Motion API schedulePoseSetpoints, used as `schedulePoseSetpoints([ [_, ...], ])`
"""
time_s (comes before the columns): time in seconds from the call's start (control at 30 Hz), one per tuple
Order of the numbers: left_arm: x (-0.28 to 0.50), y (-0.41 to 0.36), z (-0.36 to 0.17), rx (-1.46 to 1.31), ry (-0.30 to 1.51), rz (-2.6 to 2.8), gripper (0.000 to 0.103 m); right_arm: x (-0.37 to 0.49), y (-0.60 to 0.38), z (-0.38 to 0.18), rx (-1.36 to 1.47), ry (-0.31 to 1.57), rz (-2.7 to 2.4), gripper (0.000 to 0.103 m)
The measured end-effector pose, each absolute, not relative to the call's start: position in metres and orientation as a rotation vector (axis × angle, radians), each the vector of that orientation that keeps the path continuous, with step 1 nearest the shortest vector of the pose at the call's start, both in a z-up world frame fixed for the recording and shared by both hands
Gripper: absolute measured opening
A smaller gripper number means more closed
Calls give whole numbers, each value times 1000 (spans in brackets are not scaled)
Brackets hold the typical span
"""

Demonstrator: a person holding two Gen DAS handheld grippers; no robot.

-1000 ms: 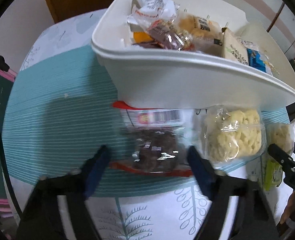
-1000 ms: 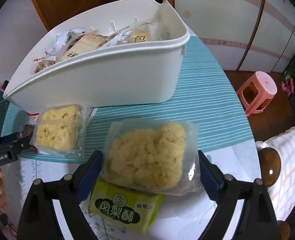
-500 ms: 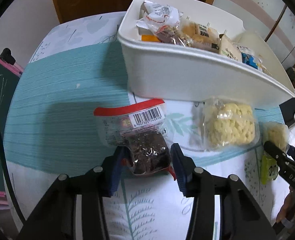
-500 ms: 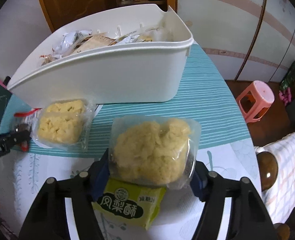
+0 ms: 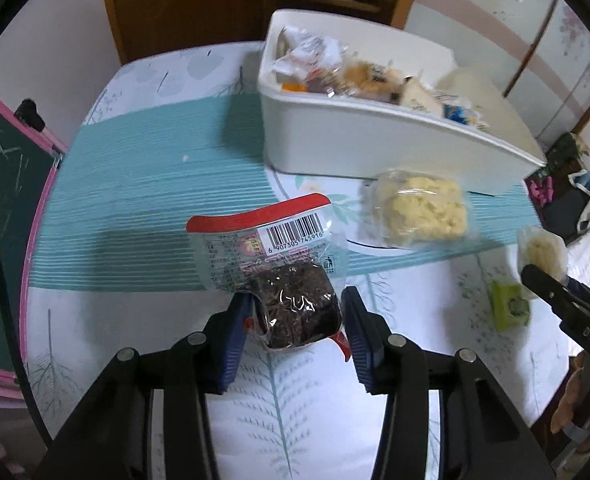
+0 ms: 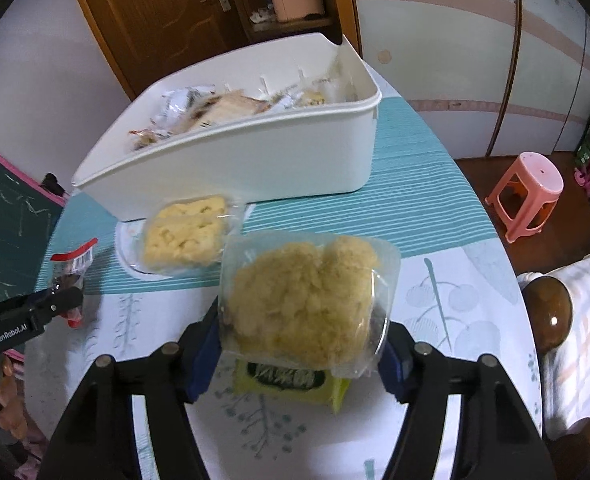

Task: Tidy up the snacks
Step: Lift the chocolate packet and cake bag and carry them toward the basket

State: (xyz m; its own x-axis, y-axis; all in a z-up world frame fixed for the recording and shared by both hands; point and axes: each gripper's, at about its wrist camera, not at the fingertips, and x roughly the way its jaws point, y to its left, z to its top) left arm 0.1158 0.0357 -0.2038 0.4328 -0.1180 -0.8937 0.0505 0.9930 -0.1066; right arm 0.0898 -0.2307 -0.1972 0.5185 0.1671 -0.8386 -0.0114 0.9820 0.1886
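Left gripper (image 5: 295,316) pinches the dark snack pack (image 5: 291,300) by its lower end, blue pads (image 5: 237,332) pressed on both sides, the red-edged barcode end sticking up clear of the table (image 5: 135,184). Right gripper (image 6: 299,336) clamps the yellow cake pack (image 6: 307,300) between its pads and holds it off the cloth; its jaws closed onto it within the last second, as did the left's on the dark pack. Under that cake pack lies a green pack (image 6: 291,380) on the table. Just beyond, a second cake pack (image 6: 187,232) lies flat, touching the white bin (image 6: 255,160). Farther back, the bin holds a jumble of wrapped snacks (image 5: 335,72).
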Motion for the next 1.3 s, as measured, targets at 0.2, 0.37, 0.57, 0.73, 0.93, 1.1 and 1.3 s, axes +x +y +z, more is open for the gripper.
schedulePoseSetpoints([
  [0.2, 97, 19, -167, -31, 1026, -174, 44, 72, -217, -173, 175, 983, 160, 66],
  [0.37, 84, 7, -133, -6, 941, -236, 44, 59, -201, -149, 158, 939, 210, 66],
  [0.57, 81, -4, -89, 16, 860, -283, 44, 52, -191, -111, 142, 841, 260, 66],
  [0.73, 92, -13, -40, 64, 743, -279, 44, 61, -191, -69, 138, 741, 295, 66],
  [0.93, 125, -12, 12, 62, 690, -245, 45, 87, -191, -13, 125, 616, 293, 67],
  [1.1, 164, -13, 46, 63, 664, -204, 45, 112, -190, 26, 111, 521, 275, 67],
  [1.3, 218, -27, 63, 93, 654, -153, 45, 153, -185, 54, 106, 478, 247, 67],
])
